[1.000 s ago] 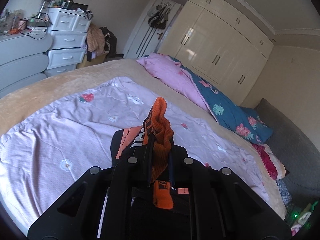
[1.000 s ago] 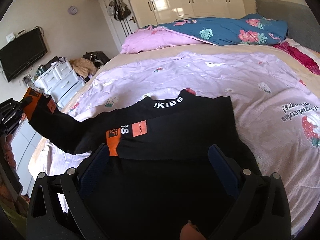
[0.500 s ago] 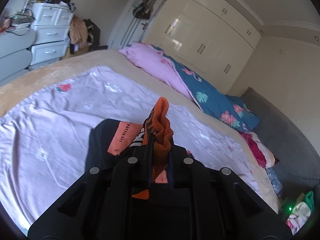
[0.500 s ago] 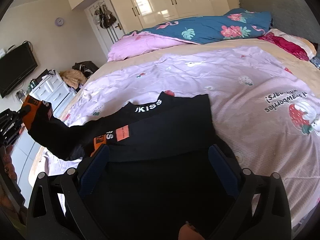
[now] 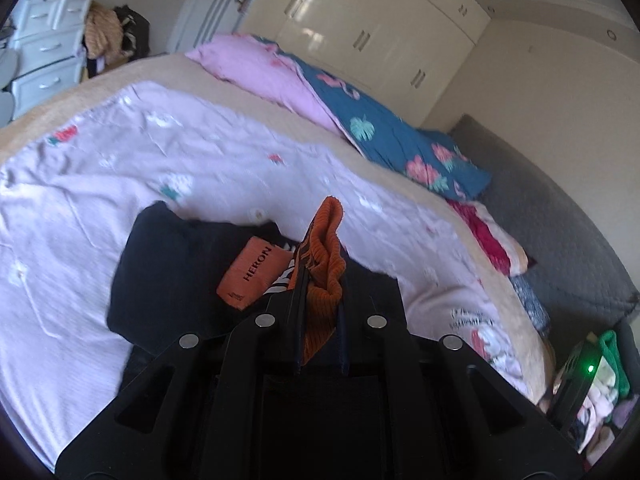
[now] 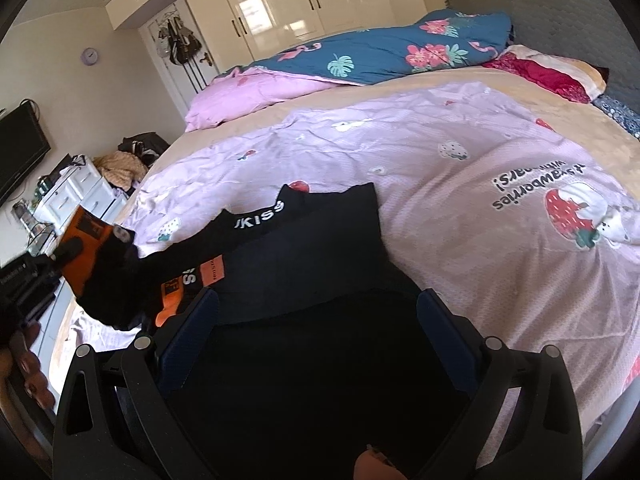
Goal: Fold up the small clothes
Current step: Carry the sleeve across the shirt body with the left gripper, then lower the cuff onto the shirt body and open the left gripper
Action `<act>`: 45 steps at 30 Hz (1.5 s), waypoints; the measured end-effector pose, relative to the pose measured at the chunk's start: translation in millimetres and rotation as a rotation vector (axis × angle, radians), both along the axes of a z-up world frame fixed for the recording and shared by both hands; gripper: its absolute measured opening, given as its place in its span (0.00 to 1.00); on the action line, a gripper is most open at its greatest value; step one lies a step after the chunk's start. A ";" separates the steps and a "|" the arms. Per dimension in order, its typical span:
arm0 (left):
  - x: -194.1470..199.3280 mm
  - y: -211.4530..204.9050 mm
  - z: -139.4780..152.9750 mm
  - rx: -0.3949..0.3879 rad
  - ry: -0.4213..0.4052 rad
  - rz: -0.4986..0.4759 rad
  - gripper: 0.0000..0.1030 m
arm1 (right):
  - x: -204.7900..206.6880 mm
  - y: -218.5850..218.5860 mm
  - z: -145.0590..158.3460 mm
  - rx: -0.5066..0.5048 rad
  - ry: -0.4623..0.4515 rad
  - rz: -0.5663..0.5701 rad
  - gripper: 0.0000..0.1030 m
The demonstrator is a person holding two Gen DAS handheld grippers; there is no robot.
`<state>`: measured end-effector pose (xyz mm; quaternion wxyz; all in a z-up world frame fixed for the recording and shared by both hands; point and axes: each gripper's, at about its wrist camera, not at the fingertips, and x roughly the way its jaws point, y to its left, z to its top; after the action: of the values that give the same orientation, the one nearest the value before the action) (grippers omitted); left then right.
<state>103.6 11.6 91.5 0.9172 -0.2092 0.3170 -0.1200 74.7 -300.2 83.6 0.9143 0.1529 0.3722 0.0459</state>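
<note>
A black sweater (image 6: 320, 248) with white lettering at the collar and orange patches lies flat on the pink strawberry sheet (image 6: 460, 208). My left gripper (image 5: 320, 292) is shut on the sleeve's orange ribbed cuff (image 5: 326, 248) and holds it raised above the sweater's body (image 5: 168, 272), by the orange label (image 5: 250, 272). In the right wrist view the same cuff (image 6: 86, 236) hangs at the far left with the sleeve lifted. My right gripper (image 6: 316, 312) stands open low over the sweater's near part, its jaws wide apart and nothing between the pads.
A pink and blue quilt (image 6: 360, 52) is heaped along the bed's far side before cream wardrobes (image 6: 300, 0). White drawers (image 5: 44, 40) stand past the bed's left end. A grey headboard (image 5: 560, 220) runs on the right. A hand (image 6: 24, 360) shows at the lower left.
My left gripper has carried the orange cuff inward and down, over the sweater's body, so the sleeve now crosses it. The right gripper shifted slightly and stays open.
</note>
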 end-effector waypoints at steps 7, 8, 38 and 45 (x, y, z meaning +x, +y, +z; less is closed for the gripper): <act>10.1 -25.4 -33.6 -0.010 0.081 -0.094 0.06 | 1.5 -14.1 -7.7 -0.002 0.026 -0.052 0.96; 11.6 -29.6 -38.6 -0.007 0.094 -0.112 0.06 | 1.8 -15.6 -8.9 -0.001 0.029 -0.057 0.96; 26.1 4.7 -54.4 0.178 0.160 -0.061 0.91 | 18.2 36.5 -43.7 -0.055 0.128 0.116 0.96; 27.4 39.8 -57.7 0.170 0.169 0.030 0.91 | 18.0 53.7 -54.8 -0.053 0.160 0.163 0.96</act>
<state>131.0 51.3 33.7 0.9034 -0.1448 0.3991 -0.0607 92.7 -246.5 28.8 0.8787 0.1013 0.4562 0.0978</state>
